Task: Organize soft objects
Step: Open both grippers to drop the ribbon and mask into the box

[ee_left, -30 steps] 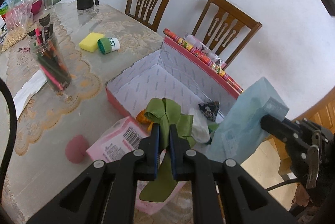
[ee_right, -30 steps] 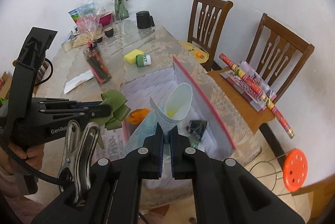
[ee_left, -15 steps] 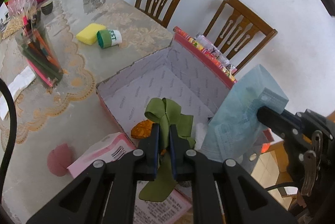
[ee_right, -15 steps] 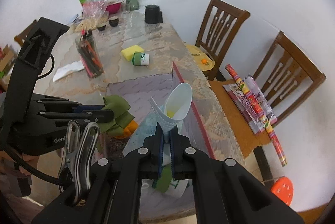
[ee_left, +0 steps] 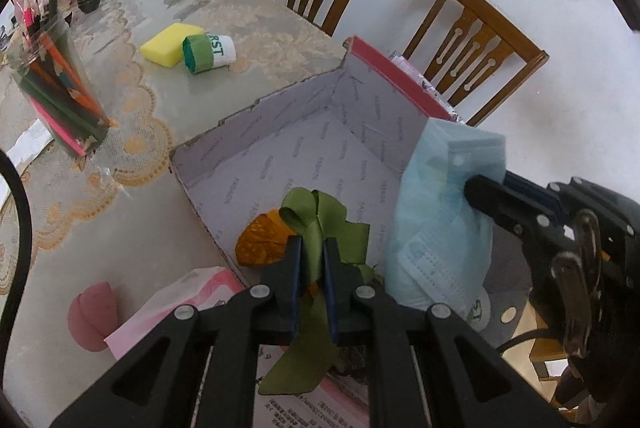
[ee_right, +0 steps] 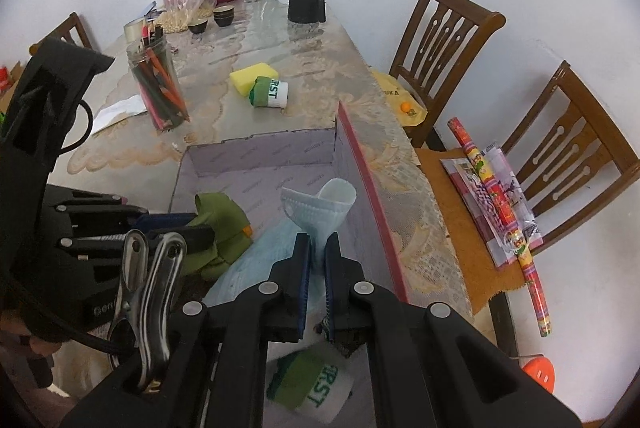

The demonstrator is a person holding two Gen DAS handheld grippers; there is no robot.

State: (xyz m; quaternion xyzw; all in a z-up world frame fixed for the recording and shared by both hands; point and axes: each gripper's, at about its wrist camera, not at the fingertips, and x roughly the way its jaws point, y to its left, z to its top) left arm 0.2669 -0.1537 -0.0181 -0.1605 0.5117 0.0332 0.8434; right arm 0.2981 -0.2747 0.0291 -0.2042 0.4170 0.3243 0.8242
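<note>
Soft olive-green ribbon bow [ee_left: 320, 224] is pinched in the closed jaws of the left gripper [ee_left: 311, 260], hanging over the near corner of the open pink cardboard box [ee_left: 280, 147] on the desk [ee_left: 120, 228]. Beside it, the right gripper [ee_right: 316, 260] has its jaws clamped on a pale blue face mask [ee_right: 316, 207] above the same box. A yellow sponge [ee_left: 170, 43] lies farther back.

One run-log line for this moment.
left gripper: shut on green ribbon bow | right gripper: shut on light-blue face mask | both over open pink cardboard box
</note>
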